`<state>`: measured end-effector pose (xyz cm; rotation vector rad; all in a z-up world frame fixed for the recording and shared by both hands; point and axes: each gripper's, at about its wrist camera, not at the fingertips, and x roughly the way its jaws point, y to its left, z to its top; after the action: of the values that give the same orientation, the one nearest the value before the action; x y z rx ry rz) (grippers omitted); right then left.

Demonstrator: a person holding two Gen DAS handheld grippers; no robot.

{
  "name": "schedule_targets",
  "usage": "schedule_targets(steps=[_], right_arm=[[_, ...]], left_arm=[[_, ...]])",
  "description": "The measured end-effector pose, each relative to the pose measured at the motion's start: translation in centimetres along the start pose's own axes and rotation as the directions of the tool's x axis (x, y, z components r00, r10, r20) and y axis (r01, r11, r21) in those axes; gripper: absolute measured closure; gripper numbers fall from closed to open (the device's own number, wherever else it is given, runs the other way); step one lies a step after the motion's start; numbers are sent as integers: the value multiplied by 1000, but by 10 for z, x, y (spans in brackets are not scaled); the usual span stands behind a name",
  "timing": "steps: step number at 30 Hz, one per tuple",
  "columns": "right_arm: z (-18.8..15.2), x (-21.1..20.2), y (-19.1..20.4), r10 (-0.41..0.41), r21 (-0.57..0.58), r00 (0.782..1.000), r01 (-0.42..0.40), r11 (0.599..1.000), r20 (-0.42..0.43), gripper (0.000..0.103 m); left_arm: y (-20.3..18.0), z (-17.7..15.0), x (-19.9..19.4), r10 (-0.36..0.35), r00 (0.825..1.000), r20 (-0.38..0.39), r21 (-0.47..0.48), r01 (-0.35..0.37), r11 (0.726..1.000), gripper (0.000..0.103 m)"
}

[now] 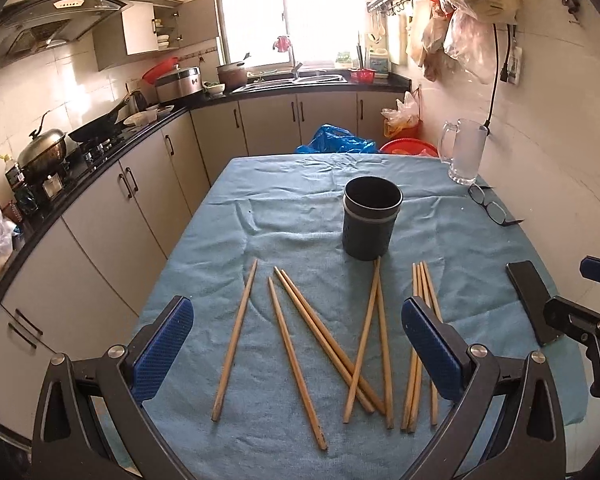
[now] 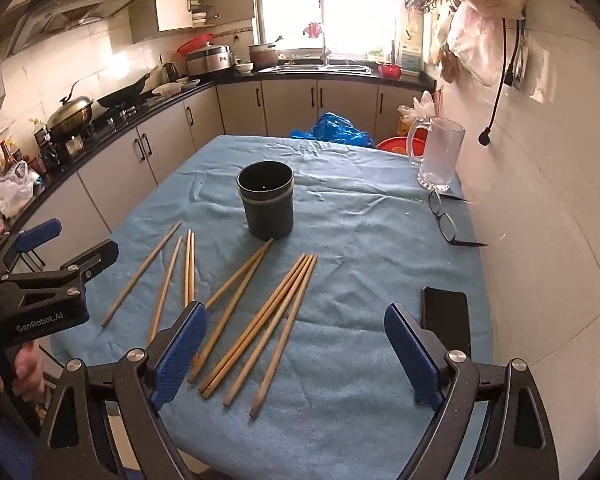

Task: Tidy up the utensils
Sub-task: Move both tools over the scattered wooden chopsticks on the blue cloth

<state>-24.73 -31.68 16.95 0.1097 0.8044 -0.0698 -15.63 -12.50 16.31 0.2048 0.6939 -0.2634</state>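
Several wooden chopsticks [image 1: 296, 364] [image 2: 268, 328] lie scattered on a blue tablecloth [image 1: 284, 200] [image 2: 352, 220], tips pointing roughly toward a dark round utensil holder [image 1: 372, 220] [image 2: 266, 204]. The holder stands upright behind them and looks empty. My left gripper [image 1: 298, 344] hovers open over the near end of the chopsticks, nothing between its blue pads; its right finger [image 1: 432, 352] covers part of a bundle. My right gripper [image 2: 296, 356] is also open and holds nothing, above the rightmost bundle. Each gripper shows in the other's view, the left gripper [image 2: 78, 240] and the right gripper [image 1: 580, 292].
A glass mug [image 1: 464, 152] [image 2: 440, 156] stands at the far right corner, with eyeglasses [image 1: 490, 204] [image 2: 444, 220] and a black phone [image 1: 532, 304] [image 2: 446, 312] along the right edge by the wall. Kitchen counters with a stove [image 1: 100, 148] run along the left.
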Motion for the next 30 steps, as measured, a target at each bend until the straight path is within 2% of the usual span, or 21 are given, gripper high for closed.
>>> schedule_targets(steps=[15, 30], right_arm=[[-9, 9, -1, 8, 29, 999, -6, 1000, -52, 10], [-10, 8, -12, -11, 77, 999, 15, 997, -51, 10]], left_arm=[[-3, -14, 5, -20, 999, -45, 13, 20, 1000, 0], [-5, -7, 9, -25, 999, -36, 17, 25, 1000, 0]])
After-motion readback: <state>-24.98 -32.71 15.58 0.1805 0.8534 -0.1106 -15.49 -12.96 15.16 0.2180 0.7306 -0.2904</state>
